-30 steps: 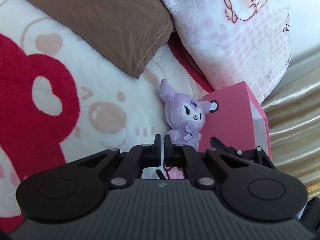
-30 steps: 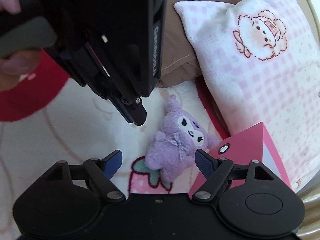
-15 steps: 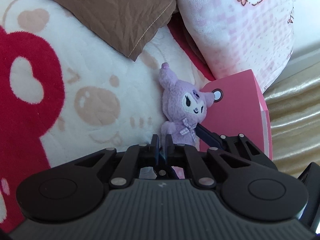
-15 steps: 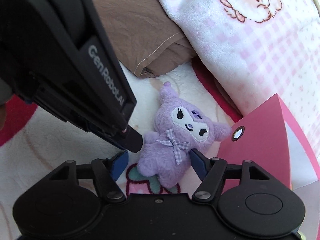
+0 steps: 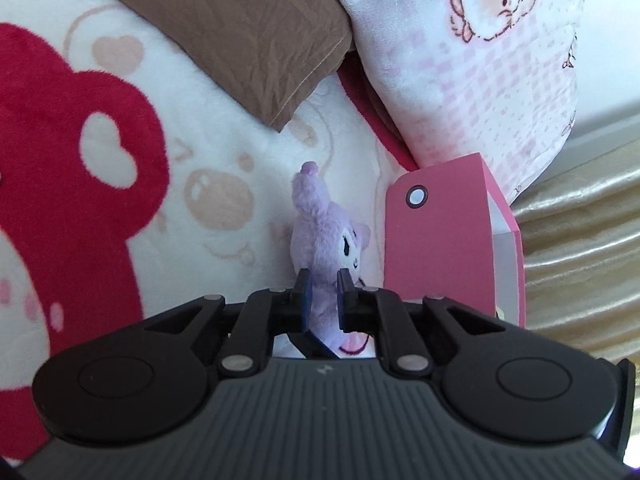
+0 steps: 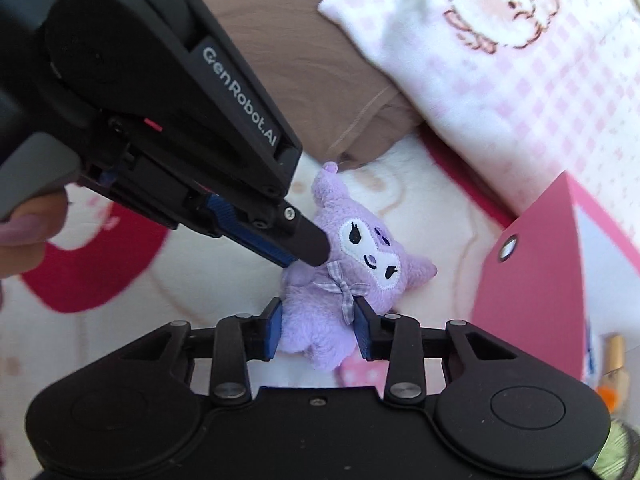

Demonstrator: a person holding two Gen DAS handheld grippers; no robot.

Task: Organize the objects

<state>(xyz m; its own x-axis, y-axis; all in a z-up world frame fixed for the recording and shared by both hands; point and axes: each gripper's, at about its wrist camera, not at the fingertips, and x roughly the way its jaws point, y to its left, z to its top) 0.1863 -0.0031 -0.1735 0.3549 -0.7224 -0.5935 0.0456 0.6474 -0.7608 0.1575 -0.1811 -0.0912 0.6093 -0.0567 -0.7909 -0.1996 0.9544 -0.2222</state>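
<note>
The right gripper [image 6: 318,328] reaches forward low over the bed, its blue-padded fingers [image 6: 273,330] pressed against either side of the plush [image 6: 320,332] at its body. The left gripper [image 5: 321,294] comes in from the left of the plush, angled down, and its fingers [image 5: 303,296] sit narrowly apart on either side of the plush's head. A hand [image 6: 28,240] with a pale pink nail grips the left gripper's handle, one finger on its grey trigger.

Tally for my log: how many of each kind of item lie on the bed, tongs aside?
plush toy: 1
pink bag: 1
pillows: 2, brown pillow and pink checked pillow
blanket: 1
Total: 5
</note>
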